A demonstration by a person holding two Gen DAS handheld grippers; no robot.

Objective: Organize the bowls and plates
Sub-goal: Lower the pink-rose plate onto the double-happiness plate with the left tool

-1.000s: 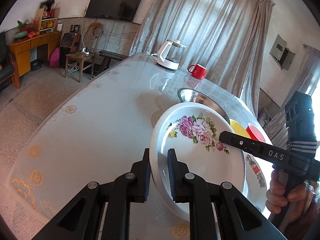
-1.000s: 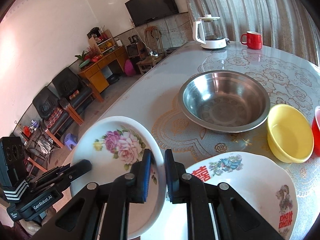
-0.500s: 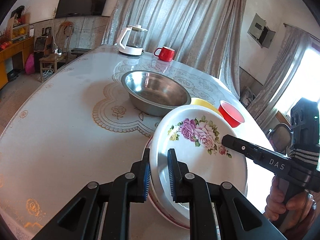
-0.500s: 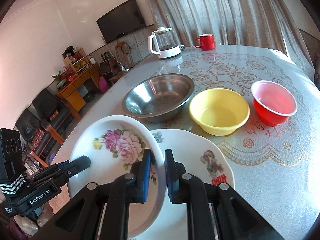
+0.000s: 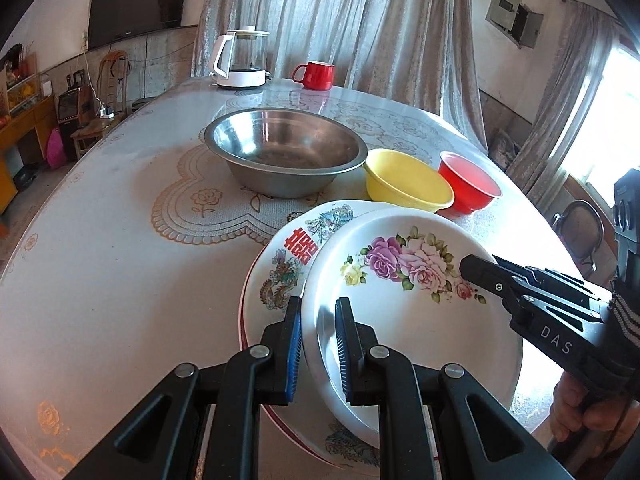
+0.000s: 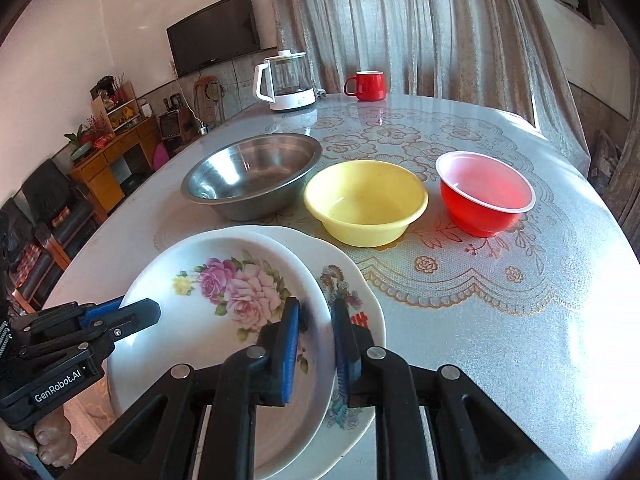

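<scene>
A white rose-patterned plate (image 5: 408, 312) (image 6: 224, 304) is held by both grippers over a larger white plate with red characters (image 5: 288, 256) (image 6: 352, 292) that lies on the table. My left gripper (image 5: 318, 344) is shut on the rose plate's left rim; it shows in the right wrist view (image 6: 136, 312). My right gripper (image 6: 316, 344) is shut on its right rim; it shows in the left wrist view (image 5: 480, 276). Behind stand a steel bowl (image 5: 286, 152) (image 6: 252, 172), a yellow bowl (image 5: 406, 180) (image 6: 364, 200) and a red bowl (image 5: 468, 184) (image 6: 484, 192).
A glass kettle (image 5: 240, 58) (image 6: 286, 80) and a red mug (image 5: 314, 75) (image 6: 366, 85) stand at the table's far edge. The round table (image 5: 100, 240) has a lace-print cover. Chairs and a cabinet (image 6: 108, 152) stand on the left of the room.
Both grippers carried the rose plate to the right, over the larger plate, and lowered it. The bowls came into fuller view.
</scene>
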